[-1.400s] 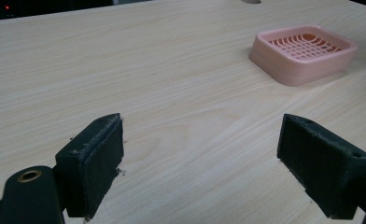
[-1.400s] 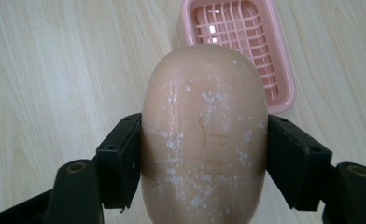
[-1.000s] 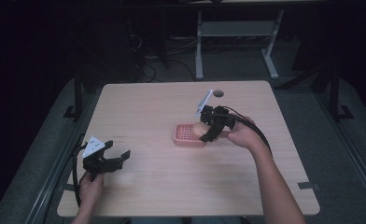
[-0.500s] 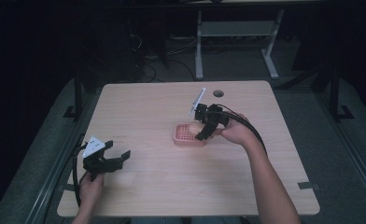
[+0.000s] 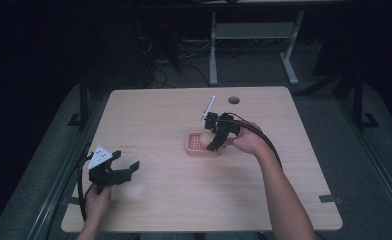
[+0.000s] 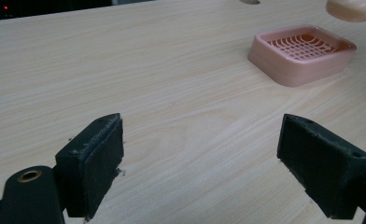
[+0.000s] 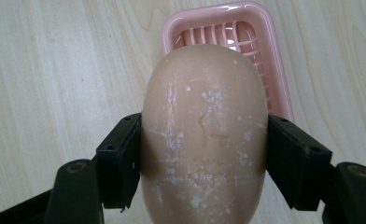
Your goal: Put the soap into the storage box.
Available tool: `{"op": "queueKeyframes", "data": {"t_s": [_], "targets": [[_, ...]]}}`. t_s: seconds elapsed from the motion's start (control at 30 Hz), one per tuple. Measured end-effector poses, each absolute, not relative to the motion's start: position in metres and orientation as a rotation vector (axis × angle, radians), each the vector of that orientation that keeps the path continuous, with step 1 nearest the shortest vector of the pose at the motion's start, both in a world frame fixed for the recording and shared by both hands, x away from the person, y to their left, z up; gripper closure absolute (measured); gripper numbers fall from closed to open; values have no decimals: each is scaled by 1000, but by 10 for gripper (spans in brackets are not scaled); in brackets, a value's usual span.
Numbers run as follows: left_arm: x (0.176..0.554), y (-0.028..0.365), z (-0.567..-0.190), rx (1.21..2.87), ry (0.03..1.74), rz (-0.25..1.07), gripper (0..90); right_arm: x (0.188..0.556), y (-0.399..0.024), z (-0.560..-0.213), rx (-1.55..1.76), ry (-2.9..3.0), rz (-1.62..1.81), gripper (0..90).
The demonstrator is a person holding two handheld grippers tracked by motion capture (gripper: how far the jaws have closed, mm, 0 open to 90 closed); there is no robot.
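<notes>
Two grippers work at a wooden table (image 5: 159,115). We hold the right gripper (image 5: 215,136) just above a pink dish (image 5: 202,145) near the table's middle, its jaws pinching a tan oval soap (image 7: 204,135) by its long sides. From the right gripper view, the soap hangs over the dish's slatted floor, not yet resting in it as far as we can tell. Our left gripper (image 5: 118,171) sits low near the table's front left corner, well apart from the dish, jaws spread and holding nothing. We judge the work well along: the soap is grasped and carried over the dish. Lowering it and letting go remain.
</notes>
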State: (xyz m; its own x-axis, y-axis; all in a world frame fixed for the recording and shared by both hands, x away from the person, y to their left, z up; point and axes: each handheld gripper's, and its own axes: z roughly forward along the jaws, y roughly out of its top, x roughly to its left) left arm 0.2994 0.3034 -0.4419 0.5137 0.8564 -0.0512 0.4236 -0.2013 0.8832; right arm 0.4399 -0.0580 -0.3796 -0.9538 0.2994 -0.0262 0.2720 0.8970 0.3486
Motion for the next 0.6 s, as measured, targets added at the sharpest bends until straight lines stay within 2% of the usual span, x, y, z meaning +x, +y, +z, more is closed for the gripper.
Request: {"op": "queueKeyframes", "data": {"t_s": [0.6], "targets": [[299, 303, -442, 1816, 1071, 574, 143, 455, -40, -397, 484, 2992, 516, 321]]}}
